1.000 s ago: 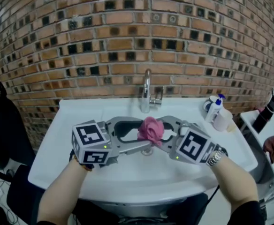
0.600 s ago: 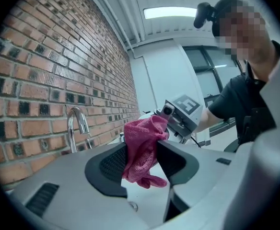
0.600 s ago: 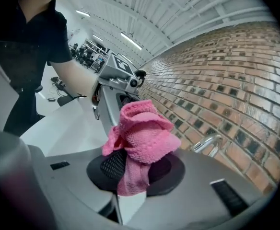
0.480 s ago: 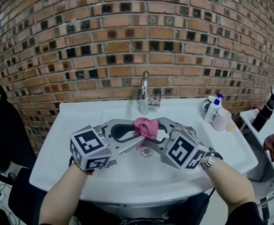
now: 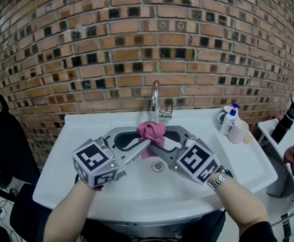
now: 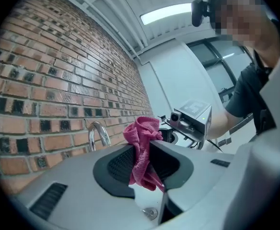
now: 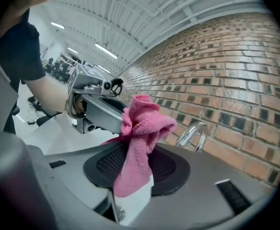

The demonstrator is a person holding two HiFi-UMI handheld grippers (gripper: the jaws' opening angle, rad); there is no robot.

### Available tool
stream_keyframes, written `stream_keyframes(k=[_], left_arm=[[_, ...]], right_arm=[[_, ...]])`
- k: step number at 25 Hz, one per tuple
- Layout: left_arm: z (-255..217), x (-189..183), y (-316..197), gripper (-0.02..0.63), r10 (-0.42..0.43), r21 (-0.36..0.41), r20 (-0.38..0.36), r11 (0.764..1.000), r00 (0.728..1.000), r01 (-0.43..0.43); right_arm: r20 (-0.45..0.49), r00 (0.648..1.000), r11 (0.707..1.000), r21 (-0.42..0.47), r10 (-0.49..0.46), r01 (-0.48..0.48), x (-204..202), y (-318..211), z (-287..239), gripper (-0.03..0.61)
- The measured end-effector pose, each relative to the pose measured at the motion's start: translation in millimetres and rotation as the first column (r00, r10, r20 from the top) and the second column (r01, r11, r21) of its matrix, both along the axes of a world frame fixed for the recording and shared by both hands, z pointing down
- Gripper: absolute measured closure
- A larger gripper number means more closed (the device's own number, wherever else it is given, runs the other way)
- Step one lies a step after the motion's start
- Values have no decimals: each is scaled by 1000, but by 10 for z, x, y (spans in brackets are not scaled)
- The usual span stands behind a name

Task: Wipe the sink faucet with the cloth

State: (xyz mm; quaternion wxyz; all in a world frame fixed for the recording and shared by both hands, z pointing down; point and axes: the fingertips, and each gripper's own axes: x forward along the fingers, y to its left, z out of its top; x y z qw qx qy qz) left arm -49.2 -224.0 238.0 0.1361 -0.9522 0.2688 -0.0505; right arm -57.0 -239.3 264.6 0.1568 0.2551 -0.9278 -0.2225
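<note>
Holding a crumpled pink cloth (image 5: 151, 130) between them, two hand-held grippers are meeting tip to tip above a white sink (image 5: 86, 130), just in front of the chrome faucet (image 5: 155, 102), which is standing at the back rim against a brick wall (image 5: 86, 44). The left gripper (image 5: 143, 136) is closing its jaws and pinching the cloth's middle fold. The right gripper (image 5: 159, 137) is opening its jaws around the same bundle, with the fabric hanging loosely between its pads. This is looking like a handover, giving the left gripper a firm bunch with a wad sticking out past its tips for rubbing the spout. Cloth and faucet are not yet touching.
</note>
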Motion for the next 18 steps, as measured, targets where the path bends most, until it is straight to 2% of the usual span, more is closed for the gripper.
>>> stream_keyframes(k=[8,18], left_arm=[[-257,-173,-191,519,-114,60,-84,991,990,119],[-554,-284,-549,520,-226,102,-126,965,966,240]], right_arm=[[169,983,997,-11,75,-74,117,-183,-215,417],[359,914,981,-39,190,-189,372,-431,-435,425]])
